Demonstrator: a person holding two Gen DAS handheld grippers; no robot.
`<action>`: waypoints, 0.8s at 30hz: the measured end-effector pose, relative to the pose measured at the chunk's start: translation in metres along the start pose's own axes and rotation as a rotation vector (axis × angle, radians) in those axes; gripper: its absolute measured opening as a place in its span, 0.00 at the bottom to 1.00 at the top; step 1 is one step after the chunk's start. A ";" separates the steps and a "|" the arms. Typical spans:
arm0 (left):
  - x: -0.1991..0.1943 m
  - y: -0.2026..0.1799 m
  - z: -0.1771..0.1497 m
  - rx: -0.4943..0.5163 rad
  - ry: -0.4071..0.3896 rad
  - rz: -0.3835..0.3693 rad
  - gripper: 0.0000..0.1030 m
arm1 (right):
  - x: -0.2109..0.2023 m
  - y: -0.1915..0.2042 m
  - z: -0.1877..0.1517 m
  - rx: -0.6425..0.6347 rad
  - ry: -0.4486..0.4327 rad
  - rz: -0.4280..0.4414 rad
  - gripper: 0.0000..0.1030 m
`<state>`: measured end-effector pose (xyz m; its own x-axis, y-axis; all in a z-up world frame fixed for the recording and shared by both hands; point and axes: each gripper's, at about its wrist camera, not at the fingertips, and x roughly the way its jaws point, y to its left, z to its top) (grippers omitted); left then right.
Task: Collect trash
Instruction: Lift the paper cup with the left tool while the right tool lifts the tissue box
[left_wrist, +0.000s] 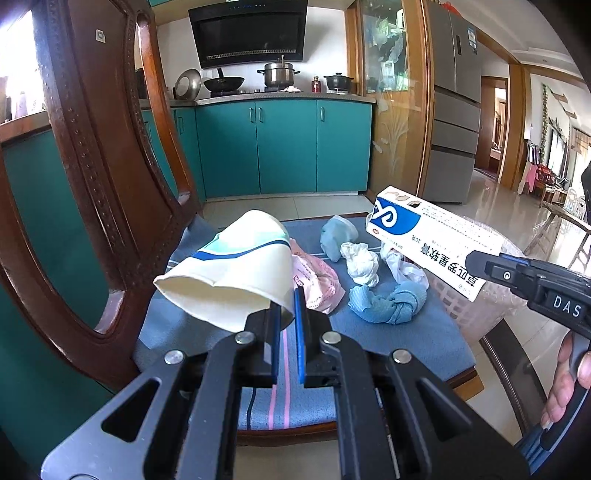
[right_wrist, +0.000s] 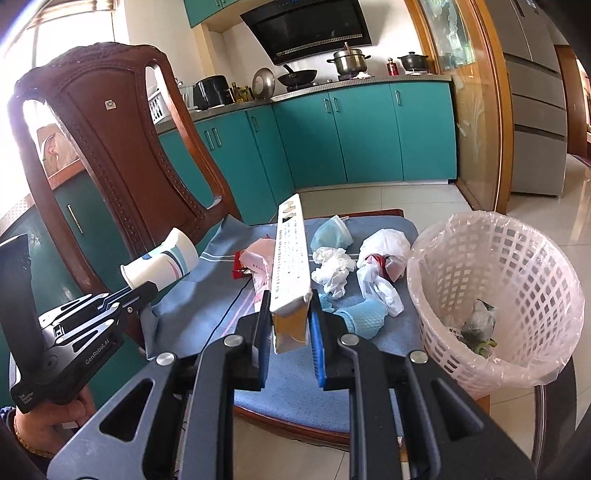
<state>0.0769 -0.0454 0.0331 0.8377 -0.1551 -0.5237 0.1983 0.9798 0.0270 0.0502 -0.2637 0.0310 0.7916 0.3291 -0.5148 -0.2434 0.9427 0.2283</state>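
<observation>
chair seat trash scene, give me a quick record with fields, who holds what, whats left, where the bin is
left gripper: shut on the paper cup rim, cup lifted
right gripper: shut on the long carton, carton lifted
left on chair cushion: white tissue, white plastic bag, blue net cloth, blue mask, pink wrapper
basket: pink-lined, right of the chair, some trash inside

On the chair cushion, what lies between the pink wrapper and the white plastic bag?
A crumpled white tissue, with a blue mask just behind it; the right wrist view shows this best.
</observation>
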 end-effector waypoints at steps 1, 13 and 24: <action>0.000 0.000 0.000 0.000 0.001 0.000 0.08 | 0.000 0.001 0.000 -0.001 0.000 0.000 0.19; 0.003 0.003 -0.001 -0.012 0.005 0.003 0.08 | 0.001 0.004 -0.001 0.001 0.001 -0.005 0.19; 0.003 0.003 -0.001 -0.013 0.006 0.003 0.08 | 0.003 0.003 -0.002 -0.001 0.006 -0.004 0.19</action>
<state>0.0795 -0.0433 0.0305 0.8351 -0.1515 -0.5288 0.1894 0.9817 0.0178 0.0504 -0.2593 0.0283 0.7895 0.3253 -0.5204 -0.2406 0.9442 0.2251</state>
